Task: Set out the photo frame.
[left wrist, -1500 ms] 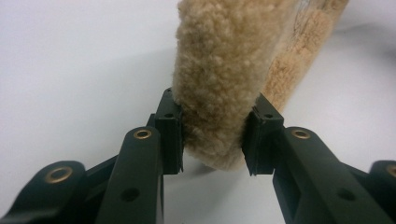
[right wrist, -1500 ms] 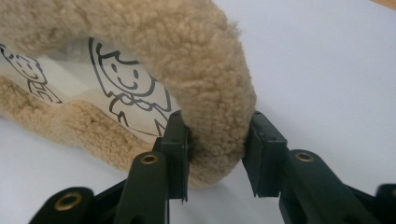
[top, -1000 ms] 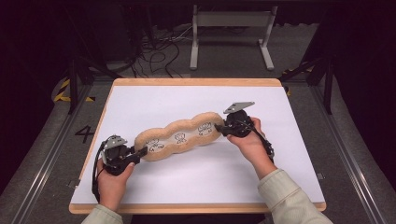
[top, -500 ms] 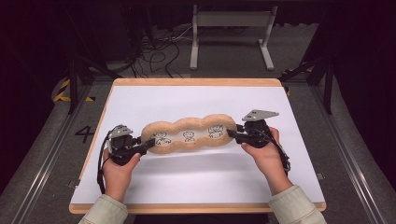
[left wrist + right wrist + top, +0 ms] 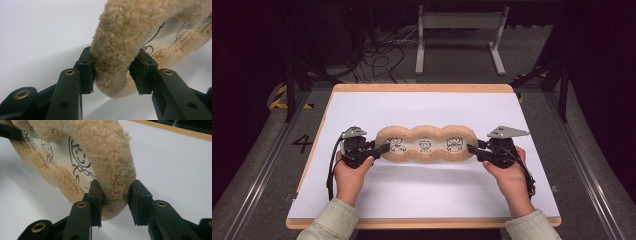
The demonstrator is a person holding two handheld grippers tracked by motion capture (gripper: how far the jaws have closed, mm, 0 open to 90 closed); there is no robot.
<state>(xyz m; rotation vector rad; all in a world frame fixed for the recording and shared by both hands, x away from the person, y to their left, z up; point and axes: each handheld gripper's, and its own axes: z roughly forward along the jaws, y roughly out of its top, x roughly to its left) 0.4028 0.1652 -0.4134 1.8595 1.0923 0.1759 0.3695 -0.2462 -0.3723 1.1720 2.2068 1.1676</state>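
One fleecy cushion (image 5: 426, 145) with three drawn figures lies mid-counter (image 5: 422, 195), which is white with a wood rim. Two grippers clamp its ends: left (image 5: 381, 148) just easing wider, right (image 5: 473, 149). Dark room, cables (image 5: 377, 50) behind.

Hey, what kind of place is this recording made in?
Probably a lab or test bench: a white-topped wooden board serves as table, with loose cables and a metal stand on the grey floor behind.
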